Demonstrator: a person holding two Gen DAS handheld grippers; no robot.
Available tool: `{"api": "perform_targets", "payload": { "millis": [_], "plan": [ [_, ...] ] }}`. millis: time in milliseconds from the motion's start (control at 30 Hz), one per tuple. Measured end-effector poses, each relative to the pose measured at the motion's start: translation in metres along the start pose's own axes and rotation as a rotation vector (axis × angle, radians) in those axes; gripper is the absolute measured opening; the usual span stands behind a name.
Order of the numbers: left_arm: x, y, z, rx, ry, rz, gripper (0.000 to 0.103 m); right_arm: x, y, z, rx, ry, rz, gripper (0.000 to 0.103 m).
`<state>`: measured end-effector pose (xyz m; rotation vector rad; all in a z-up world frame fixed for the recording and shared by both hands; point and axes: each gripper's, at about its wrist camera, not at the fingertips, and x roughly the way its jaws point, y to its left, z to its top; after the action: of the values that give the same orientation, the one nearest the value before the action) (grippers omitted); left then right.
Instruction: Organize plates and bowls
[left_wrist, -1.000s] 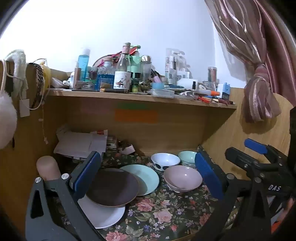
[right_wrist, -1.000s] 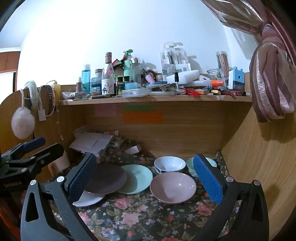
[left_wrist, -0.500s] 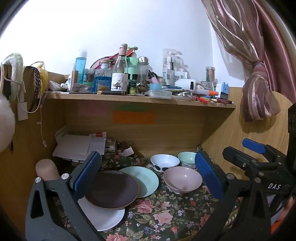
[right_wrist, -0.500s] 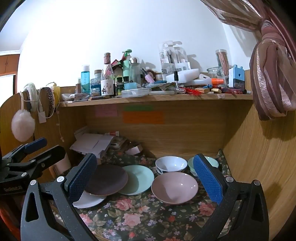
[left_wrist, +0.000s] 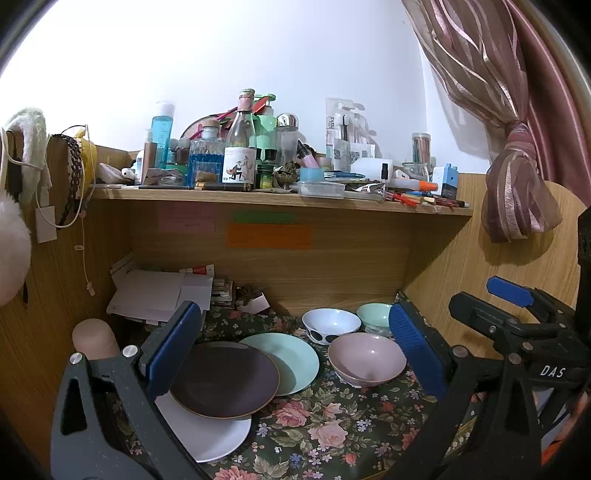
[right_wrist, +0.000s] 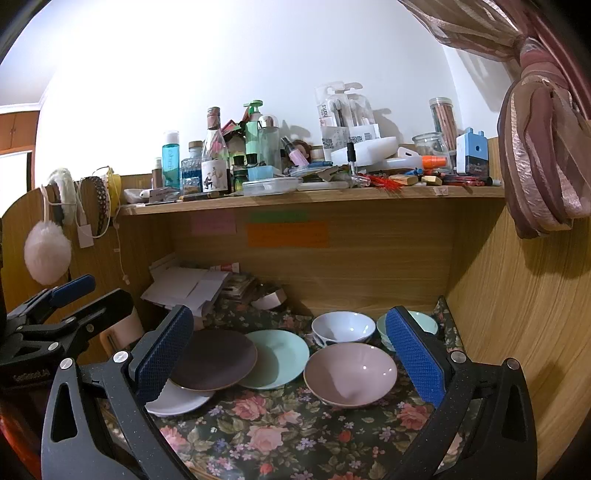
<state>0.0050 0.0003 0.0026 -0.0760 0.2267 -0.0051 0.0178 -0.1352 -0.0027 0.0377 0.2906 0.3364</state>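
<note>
Both grippers (left_wrist: 293, 349) (right_wrist: 288, 354) hang wide open, empty; lifting the white plate (left_wrist: 207, 432) could tip off the dark plate (left_wrist: 225, 380) overlapping it.

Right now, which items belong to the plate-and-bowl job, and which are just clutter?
Job: round dark brown plate, mint green plate, white plate, pink bowl, white spotted bowl, mint bowl.

Clutter: shelf bottles, white papers, tied curtain.
</note>
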Motion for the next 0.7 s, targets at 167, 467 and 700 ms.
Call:
{"api": "perform_targets", "payload": {
  "millis": [167, 467, 700],
  "plan": [
    [0.0002, -0.0002, -0.0001, -0.002, 0.002, 0.0, 0.103, -0.0007, -0.0013, -0.0005, 0.003, -0.002, 0.001, 0.103],
    [0.0005, 0.0002, -0.0003, 0.0, 0.002, 0.001, 0.103, -0.001, -0.0002, 0.0016, 0.006, -0.005, 0.001, 0.103],
    [0.0009, 0.0005, 0.0, -0.001, 0.003, 0.001, 0.103, -0.001, -0.0007, 0.0034, 0.008, -0.005, 0.004, 0.103]
  ]
}}
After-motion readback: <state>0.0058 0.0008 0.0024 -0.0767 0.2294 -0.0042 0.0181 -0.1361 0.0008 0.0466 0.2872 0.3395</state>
